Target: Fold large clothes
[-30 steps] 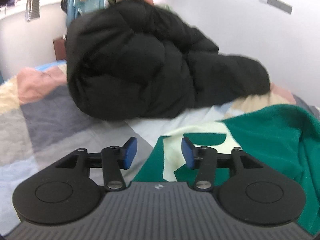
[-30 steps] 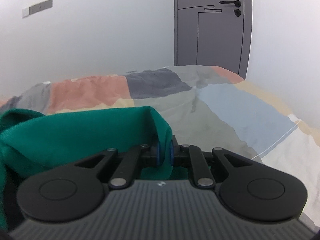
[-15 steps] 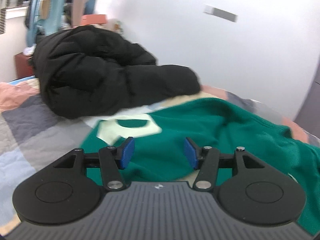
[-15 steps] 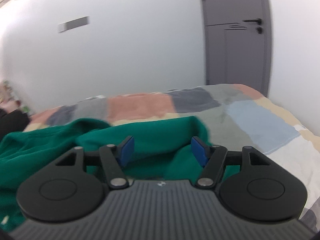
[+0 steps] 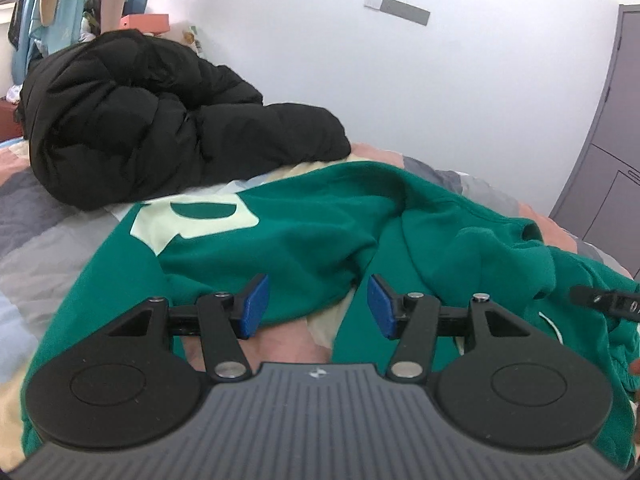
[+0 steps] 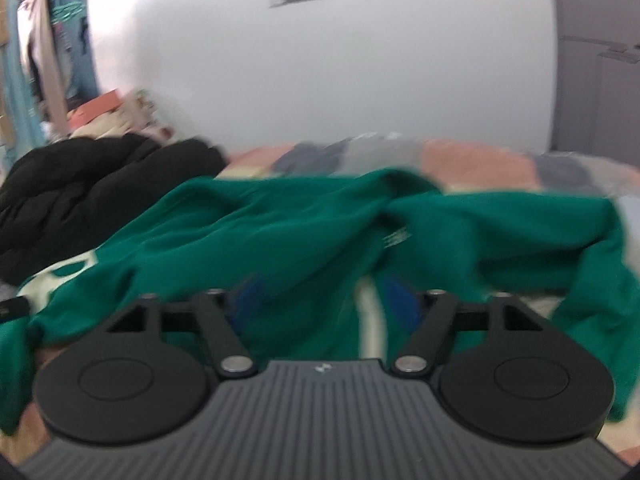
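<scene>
A green sweatshirt [image 5: 320, 236] with a pale letter patch [image 5: 192, 220] lies rumpled on the patchwork bedspread [image 5: 48, 236]. My left gripper [image 5: 318, 306] hovers just above its near hem, open, with nothing between its blue pads. In the blurred right wrist view the same green sweatshirt [image 6: 280, 232] spreads across the bed. My right gripper [image 6: 324, 300] hangs over it with its jaws opening and no cloth pinched between them. The tip of the right gripper shows at the right edge of the left wrist view.
A black puffer jacket [image 5: 152, 120] is heaped at the back left of the bed, also the black puffer jacket [image 6: 92, 184] in the right wrist view. White wall behind, a grey door [image 5: 608, 140] at the right, hanging clothes [image 5: 36, 8] at the far left.
My right gripper let go of the green cloth, opened wide and swung left toward the jacket side. My left gripper swung right, from facing the jacket to over the sweatshirt.
</scene>
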A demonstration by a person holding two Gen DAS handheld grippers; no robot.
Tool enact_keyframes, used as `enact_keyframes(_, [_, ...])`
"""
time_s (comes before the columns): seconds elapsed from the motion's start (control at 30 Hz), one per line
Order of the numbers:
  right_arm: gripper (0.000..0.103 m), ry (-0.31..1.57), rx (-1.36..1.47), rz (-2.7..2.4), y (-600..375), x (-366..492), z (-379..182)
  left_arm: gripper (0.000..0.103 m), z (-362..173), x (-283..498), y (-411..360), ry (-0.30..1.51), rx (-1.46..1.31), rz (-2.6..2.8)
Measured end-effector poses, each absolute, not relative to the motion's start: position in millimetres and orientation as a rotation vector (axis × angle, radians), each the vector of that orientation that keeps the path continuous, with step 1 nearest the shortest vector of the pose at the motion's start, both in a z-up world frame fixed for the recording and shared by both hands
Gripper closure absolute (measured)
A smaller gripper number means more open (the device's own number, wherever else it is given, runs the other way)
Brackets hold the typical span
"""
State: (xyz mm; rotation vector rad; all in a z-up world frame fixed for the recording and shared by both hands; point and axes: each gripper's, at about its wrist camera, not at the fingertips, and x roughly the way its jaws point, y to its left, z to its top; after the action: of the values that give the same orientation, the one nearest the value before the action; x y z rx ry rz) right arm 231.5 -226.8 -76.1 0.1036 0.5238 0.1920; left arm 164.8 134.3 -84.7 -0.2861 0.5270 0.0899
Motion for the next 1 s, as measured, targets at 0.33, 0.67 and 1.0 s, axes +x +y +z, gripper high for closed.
enact_keyframes(0.33, [0.019,0.618,-0.026,0.241,-149.1,273.1,-128.0,0.043,-99.1,177.0,148.0,0.551,-0.389,0.026])
enact_keyframes(0.67, [0.081,0.592,-0.114,0.118,-137.3,409.3,-83.4,0.043,-122.5,199.8,148.5,0.580,-0.419,-0.027])
enact_keyframes(1.0, [0.082,0.327,-0.079,-0.002,-137.5,581.5,14.9,0.043,-148.2,258.3,146.0,0.522,-0.420,-0.107])
